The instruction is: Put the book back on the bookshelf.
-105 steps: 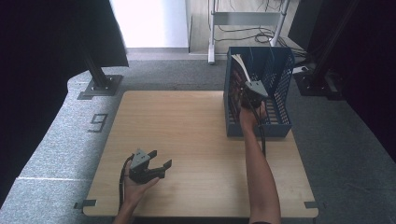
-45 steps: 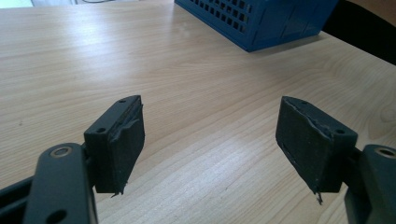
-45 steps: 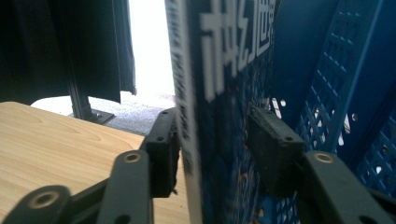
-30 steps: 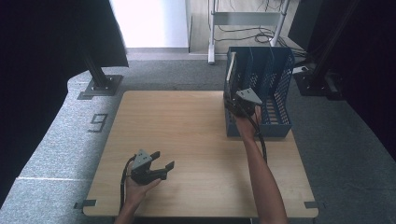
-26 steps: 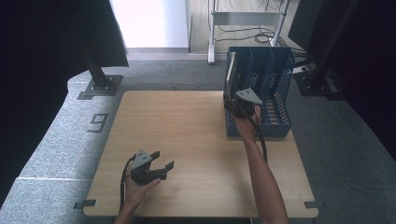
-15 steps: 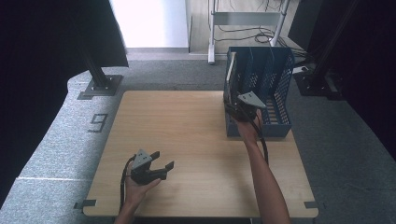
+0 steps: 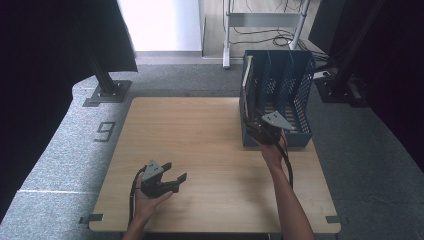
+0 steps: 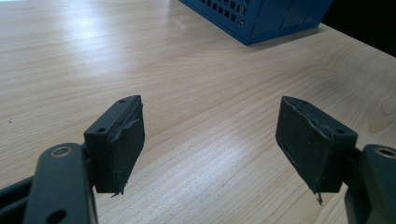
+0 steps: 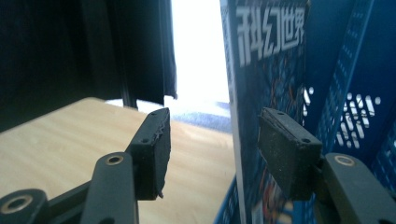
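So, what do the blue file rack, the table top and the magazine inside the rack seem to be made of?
Blue file rack: probably moulded plastic, with perforated walls and an even matte colour.
Table top: light wood or wood-look laminate; grain lines show, with a soft sheen.
Magazine: printed paper, its cover apparently glossy.

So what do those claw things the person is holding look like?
Each black two-jaw claw, left and right, has two flat arms with round rivet holes, ending in dark rectangular rubber pads frayed at the edges. A grey three-cornered plate sits on top, and a black cable trails back along the forearm. The person's forearms are bare, with no sleeves showing.
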Motion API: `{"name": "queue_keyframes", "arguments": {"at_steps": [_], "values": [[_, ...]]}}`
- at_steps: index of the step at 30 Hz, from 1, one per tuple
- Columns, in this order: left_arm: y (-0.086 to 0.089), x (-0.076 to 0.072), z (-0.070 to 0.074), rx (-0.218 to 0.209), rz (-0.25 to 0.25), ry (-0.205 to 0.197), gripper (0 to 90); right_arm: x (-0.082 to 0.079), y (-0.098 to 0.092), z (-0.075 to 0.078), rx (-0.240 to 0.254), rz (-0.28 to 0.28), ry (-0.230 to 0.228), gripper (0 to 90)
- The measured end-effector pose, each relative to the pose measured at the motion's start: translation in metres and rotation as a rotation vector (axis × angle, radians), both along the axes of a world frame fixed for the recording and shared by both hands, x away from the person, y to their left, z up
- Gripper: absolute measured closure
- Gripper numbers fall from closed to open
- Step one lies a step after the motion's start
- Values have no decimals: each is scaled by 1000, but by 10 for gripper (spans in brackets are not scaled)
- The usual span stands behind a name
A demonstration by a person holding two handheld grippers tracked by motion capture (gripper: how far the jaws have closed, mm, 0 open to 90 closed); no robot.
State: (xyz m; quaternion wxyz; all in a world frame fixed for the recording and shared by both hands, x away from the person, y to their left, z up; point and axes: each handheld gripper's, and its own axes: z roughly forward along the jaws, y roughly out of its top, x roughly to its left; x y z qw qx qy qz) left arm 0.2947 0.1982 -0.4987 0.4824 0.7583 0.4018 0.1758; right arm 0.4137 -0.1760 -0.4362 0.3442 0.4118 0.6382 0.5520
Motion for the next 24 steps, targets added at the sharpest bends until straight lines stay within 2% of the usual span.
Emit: {"name": "queue_keyframes", "arguments": {"at_steps": [11, 24], "values": [[-2, 2, -4, 16, -3, 12, 239, -33, -14, -21, 1, 46, 41, 433], [-1, 4, -8, 26, -2, 30, 239, -66, -14, -53, -21, 97, 98, 427]]}}
